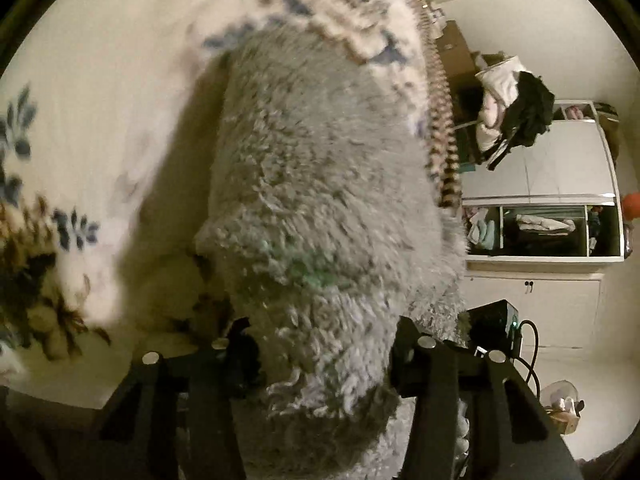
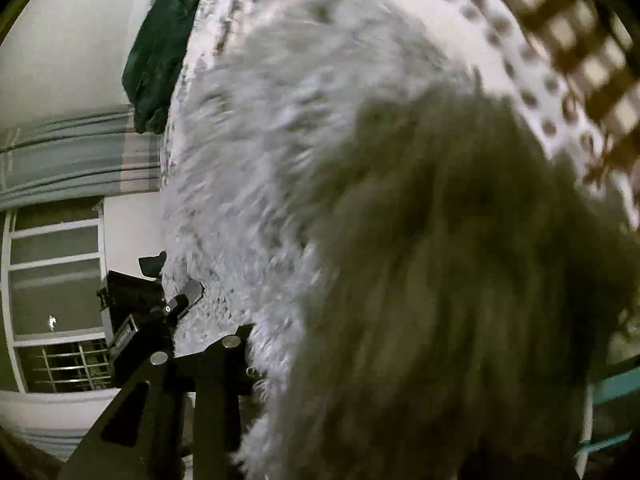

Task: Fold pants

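Observation:
Fluffy grey pants (image 1: 320,168) fill the left wrist view, lying on a white flowered bedspread (image 1: 88,120). My left gripper (image 1: 324,344) is shut on them, a thick bunch of pile squeezed between its two black fingers (image 1: 240,344). In the right wrist view the same pants (image 2: 320,160) bulge up blurred, their lower half in shadow. My right gripper (image 2: 320,360) holds this fabric; only its left finger (image 2: 232,352) shows, and the pile hides the other. Each gripper also shows at the edge of the other's view.
A white wardrobe (image 1: 540,184) with open shelves stands to the right, with piled clothes (image 1: 516,112) beside it. A dark green garment (image 2: 160,52) lies at the bed's far edge. A window (image 2: 52,280) and a striped curtain (image 2: 72,156) are at the left.

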The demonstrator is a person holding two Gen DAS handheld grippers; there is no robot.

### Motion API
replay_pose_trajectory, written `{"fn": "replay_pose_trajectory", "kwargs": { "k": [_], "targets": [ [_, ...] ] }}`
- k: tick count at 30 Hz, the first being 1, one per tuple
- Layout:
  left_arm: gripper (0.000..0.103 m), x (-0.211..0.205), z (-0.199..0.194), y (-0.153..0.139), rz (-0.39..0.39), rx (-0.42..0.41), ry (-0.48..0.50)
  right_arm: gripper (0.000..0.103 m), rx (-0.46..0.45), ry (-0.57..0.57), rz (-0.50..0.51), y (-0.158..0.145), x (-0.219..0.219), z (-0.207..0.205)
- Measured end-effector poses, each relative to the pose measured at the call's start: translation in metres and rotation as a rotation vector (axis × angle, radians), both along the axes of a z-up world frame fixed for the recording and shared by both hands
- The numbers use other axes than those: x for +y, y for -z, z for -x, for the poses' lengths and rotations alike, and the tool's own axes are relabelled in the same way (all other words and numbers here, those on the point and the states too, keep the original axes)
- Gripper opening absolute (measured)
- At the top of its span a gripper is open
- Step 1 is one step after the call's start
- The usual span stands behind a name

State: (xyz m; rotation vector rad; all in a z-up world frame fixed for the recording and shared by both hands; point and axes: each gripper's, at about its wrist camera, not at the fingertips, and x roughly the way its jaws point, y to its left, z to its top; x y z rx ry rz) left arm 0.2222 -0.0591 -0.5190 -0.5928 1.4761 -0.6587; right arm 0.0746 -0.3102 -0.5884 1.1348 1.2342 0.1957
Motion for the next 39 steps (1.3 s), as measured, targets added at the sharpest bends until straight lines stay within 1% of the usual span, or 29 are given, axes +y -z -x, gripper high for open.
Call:
{"fn": "replay_pose_trajectory", "kwargs": {
  "k": [3,5,6,7,8,10,11,13,14,15,16,17,18,19,20,21,23,25,26,29,31,32,33,34,35,36,37,38,39],
  "targets": [
    [0.045,-0.007,-0.014,-0.032,0.015,-0.042,-0.006,0.038,-0.034,-0.007,0.026,-0.034,0.003,-0.012],
    [0.045,-0.01,-0.031,-0.056,0.026,-0.085,-0.004,0.038,-0.065,-0.012,0.047,-0.061,0.004,-0.03],
    [0.045,-0.009,-0.039,-0.059,0.03,-0.1,-0.005,0.038,-0.08,-0.013,0.058,-0.073,0.004,-0.04],
    [0.045,-0.011,-0.054,-0.073,0.044,-0.123,-0.01,0.038,-0.09,-0.014,0.063,-0.08,0.003,-0.045],
    [0.045,-0.013,-0.068,-0.082,0.053,-0.141,-0.015,0.038,-0.112,-0.018,0.075,-0.093,0.004,-0.061],
    [0.045,-0.016,-0.101,-0.096,0.066,-0.171,-0.024,0.038,-0.144,-0.016,0.093,-0.11,0.003,-0.094],
    [0.045,-0.015,-0.112,-0.099,0.069,-0.184,-0.025,0.038,-0.161,-0.016,0.103,-0.117,0.003,-0.108],
    [0.045,-0.015,-0.159,-0.105,0.076,-0.215,-0.037,0.038,-0.188,-0.006,0.123,-0.129,-0.001,-0.154],
    [0.045,-0.012,-0.181,-0.105,0.08,-0.224,-0.044,0.038,-0.2,-0.006,0.13,-0.137,-0.009,-0.155],
    [0.045,0.001,-0.193,-0.103,0.081,-0.231,-0.046,0.038,-0.216,-0.007,0.145,-0.138,-0.007,-0.18],
    [0.045,0.004,-0.223,-0.1,0.079,-0.245,-0.053,0.038,-0.229,-0.002,0.157,-0.138,-0.004,-0.207],
    [0.045,0.006,-0.242,-0.098,0.074,-0.252,-0.054,0.038,-0.236,0.002,0.159,-0.137,-0.003,-0.225],
    [0.045,0.009,-0.261,-0.094,0.067,-0.261,-0.053,0.038,-0.245,0.004,0.164,-0.132,0.001,-0.251],
    [0.045,0.013,-0.289,-0.087,0.054,-0.274,-0.053,0.038,-0.252,0.003,0.172,-0.128,0.003,-0.273],
    [0.045,0.014,-0.302,-0.083,0.047,-0.28,-0.051,0.038,-0.257,0.004,0.176,-0.122,0.007,-0.296],
    [0.045,0.019,-0.327,-0.072,0.031,-0.287,-0.05,0.038,-0.26,0.003,0.177,-0.113,0.012,-0.321],
    [0.045,0.027,-0.354,-0.053,0.003,-0.292,-0.044,0.038,-0.254,-0.001,0.179,-0.095,0.027,-0.363],
    [0.045,0.035,-0.379,-0.025,-0.035,-0.268,-0.047,0.038,-0.232,-0.017,0.181,-0.067,0.034,-0.399],
    [0.045,0.039,-0.388,-0.013,-0.05,-0.254,-0.048,0.038,-0.215,-0.025,0.182,-0.054,0.039,-0.411],
    [0.05,0.045,-0.4,0.011,-0.092,-0.207,-0.04,0.042,-0.166,-0.053,0.2,-0.027,0.048,-0.426],
    [0.057,0.045,-0.399,0.012,-0.118,-0.205,-0.027,0.056,-0.148,-0.063,0.22,-0.02,0.049,-0.425],
    [0.059,0.042,-0.396,0.01,-0.148,-0.216,-0.016,0.059,-0.141,-0.067,0.226,-0.019,0.051,-0.426],
    [0.064,0.041,-0.392,0.007,-0.169,-0.217,-0.013,0.069,-0.125,-0.077,0.243,-0.019,0.05,-0.423],
    [0.067,0.038,-0.387,0.003,-0.215,-0.217,-0.009,0.08,-0.112,-0.08,0.262,-0.02,0.049,-0.42],
    [0.071,0.036,-0.387,-0.002,-0.253,-0.226,-0.008,0.084,-0.098,-0.078,0.284,-0.02,0.044,-0.424],
    [0.083,0.032,-0.381,-0.01,-0.313,-0.252,-0.006,0.088,-0.089,-0.074,0.318,-0.025,0.043,-0.422],
    [0.089,0.028,-0.376,-0.018,-0.369,-0.281,-0.004,0.09,-0.086,-0.069,0.347,-0.031,0.044,-0.423],
    [0.09,0.029,-0.372,-0.022,-0.402,-0.302,-0.006,0.091,-0.081,-0.069,0.397,-0.039,0.044,-0.42],
    [0.095,0.028,-0.367,-0.026,-0.434,-0.323,-0.004,0.094,-0.083,-0.07,0.469,-0.05,0.044,-0.414]
  ]
}}
